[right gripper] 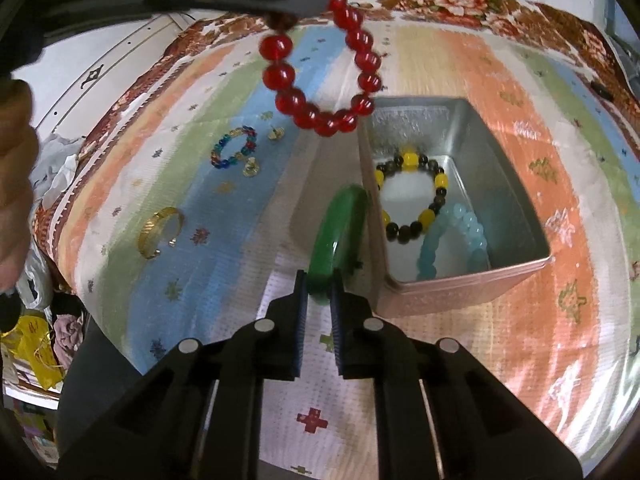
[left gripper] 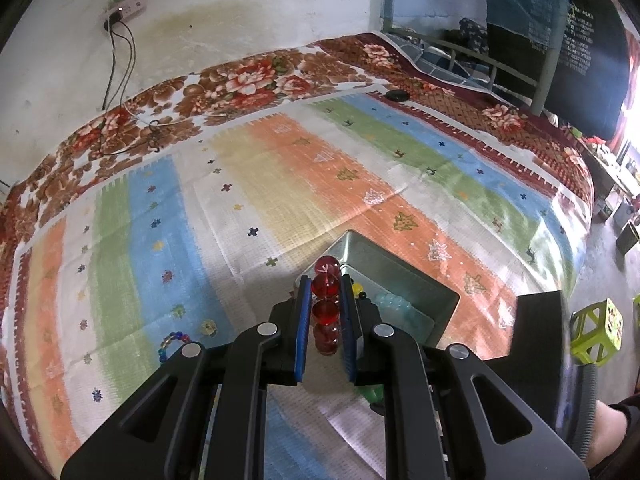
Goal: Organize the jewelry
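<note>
My left gripper (left gripper: 326, 292) is shut on a red bead bracelet (left gripper: 326, 312) and holds it in the air just left of the metal tin (left gripper: 404, 276). In the right wrist view the red bracelet (right gripper: 320, 76) hangs from the left gripper above the tin's (right gripper: 516, 184) far left corner. The tin holds a yellow-and-black bead bracelet (right gripper: 412, 196) and a light blue bead bracelet (right gripper: 456, 240). My right gripper (right gripper: 319, 284) is shut on a green bangle (right gripper: 340, 232), held upright just left of the tin's wall.
On the striped cloth left of the tin lie a multicoloured bead bracelet (right gripper: 234, 148), two small earrings (right gripper: 252, 168), and a gold cuff (right gripper: 160, 232). The multicoloured bracelet (left gripper: 174, 344) also shows in the left wrist view. A green stool (left gripper: 596, 332) stands past the bed edge.
</note>
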Available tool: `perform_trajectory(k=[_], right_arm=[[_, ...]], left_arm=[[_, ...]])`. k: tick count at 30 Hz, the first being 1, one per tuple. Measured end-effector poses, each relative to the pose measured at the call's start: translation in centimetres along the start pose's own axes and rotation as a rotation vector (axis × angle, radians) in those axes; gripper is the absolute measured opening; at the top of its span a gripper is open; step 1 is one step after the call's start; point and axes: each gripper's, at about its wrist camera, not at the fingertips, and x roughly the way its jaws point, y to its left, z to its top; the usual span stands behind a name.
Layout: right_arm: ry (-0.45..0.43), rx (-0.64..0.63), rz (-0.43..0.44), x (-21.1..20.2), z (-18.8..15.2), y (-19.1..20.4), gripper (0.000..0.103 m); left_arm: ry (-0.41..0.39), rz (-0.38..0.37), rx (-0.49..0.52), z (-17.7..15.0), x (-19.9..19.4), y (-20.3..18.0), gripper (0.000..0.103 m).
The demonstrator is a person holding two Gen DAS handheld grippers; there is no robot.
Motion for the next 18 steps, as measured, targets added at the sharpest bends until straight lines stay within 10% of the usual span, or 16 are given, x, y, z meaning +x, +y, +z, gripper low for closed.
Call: perform_trajectory(k=[18], right_arm=[[-0.104,-0.042,-0.020,-7.9,2.5,0.2,0.012]], left_arm=[[-0.047,-0.002,-0.015,1.0,-2.4,-0.1,0.013]])
